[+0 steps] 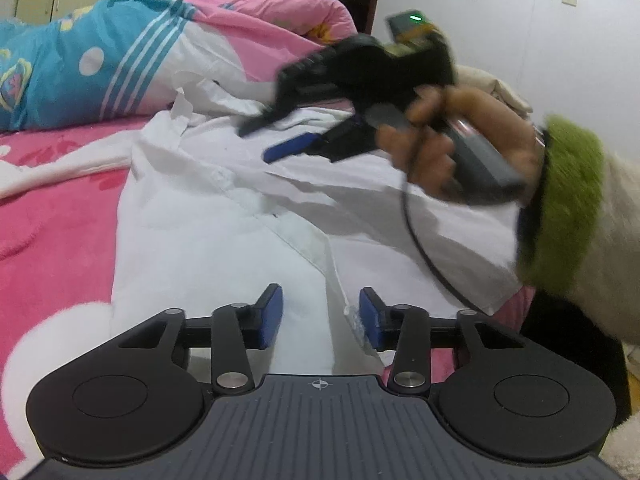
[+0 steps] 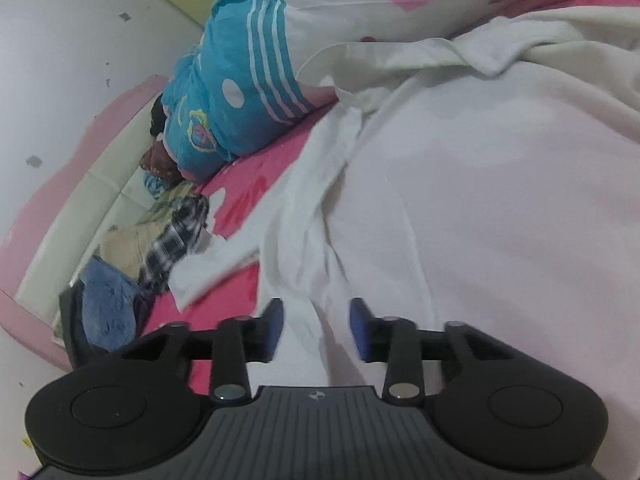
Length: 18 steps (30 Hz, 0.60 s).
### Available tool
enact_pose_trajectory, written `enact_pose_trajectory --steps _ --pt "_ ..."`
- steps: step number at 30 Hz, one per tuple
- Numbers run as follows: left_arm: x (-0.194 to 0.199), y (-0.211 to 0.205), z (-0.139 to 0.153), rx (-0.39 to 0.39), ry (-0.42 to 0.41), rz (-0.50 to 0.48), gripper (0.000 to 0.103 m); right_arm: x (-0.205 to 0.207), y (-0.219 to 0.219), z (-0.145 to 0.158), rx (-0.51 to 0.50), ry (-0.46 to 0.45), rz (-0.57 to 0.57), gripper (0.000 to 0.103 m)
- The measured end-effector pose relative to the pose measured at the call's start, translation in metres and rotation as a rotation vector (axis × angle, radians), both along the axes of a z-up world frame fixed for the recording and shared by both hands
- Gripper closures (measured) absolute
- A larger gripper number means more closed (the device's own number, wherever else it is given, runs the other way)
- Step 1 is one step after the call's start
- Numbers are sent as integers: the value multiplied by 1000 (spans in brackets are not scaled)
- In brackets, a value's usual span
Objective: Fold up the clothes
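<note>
A white shirt (image 1: 224, 220) lies spread on a pink bed sheet (image 1: 52, 220), its button placket running toward me. My left gripper (image 1: 320, 316) hovers low over the shirt's near hem, jaws apart, with cloth under the blue pads (image 1: 272, 316) but not pinched. In the left wrist view my right gripper (image 1: 272, 136) is blurred over the shirt's upper part, held by a hand (image 1: 460, 136) in a green fuzzy cuff. In its own view the right gripper (image 2: 316, 328) is open above a rumpled white sleeve (image 2: 304, 220) beside the shirt's body (image 2: 480, 200).
A rolled blue and pink quilt (image 1: 80, 64) lies along the far side of the bed (image 2: 240, 80). A heap of other clothes (image 2: 160, 240) sits at the bed's edge by the padded headboard (image 2: 80, 192). A black cable (image 1: 420, 248) hangs from the right gripper over the shirt.
</note>
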<state>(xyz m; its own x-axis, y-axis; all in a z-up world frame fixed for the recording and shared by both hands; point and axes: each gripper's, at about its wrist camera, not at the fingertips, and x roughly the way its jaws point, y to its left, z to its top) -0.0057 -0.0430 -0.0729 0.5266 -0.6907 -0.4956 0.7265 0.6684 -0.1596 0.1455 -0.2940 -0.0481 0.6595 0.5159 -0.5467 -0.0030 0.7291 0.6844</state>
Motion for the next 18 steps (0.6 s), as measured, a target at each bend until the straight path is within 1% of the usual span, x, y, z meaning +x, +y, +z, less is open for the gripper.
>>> enact_pose_trajectory --steps 2,5,9,13,15,16,18 --pt "-1 0 -1 0 -10 -5 77 20 1 0 36 22 -3 62" --pt "-4 2 -3 -9 -16 -22 84 54 6 -6 90 63 -8 62" --pt "-4 6 -5 -24 -21 -41 86 96 10 -23 157 134 -47 62" --pt "-2 14 -9 -76 16 -44 86 128 3 -48 243 185 -121 63" --pt "0 17 -11 -100 30 -43 86 139 -1 -63 314 199 -150 65" --pt "0 18 -12 -109 34 -44 86 143 -2 -67 344 196 -155 68" --pt "0 18 -13 -122 37 -46 86 149 -2 -72 383 181 -145 70"
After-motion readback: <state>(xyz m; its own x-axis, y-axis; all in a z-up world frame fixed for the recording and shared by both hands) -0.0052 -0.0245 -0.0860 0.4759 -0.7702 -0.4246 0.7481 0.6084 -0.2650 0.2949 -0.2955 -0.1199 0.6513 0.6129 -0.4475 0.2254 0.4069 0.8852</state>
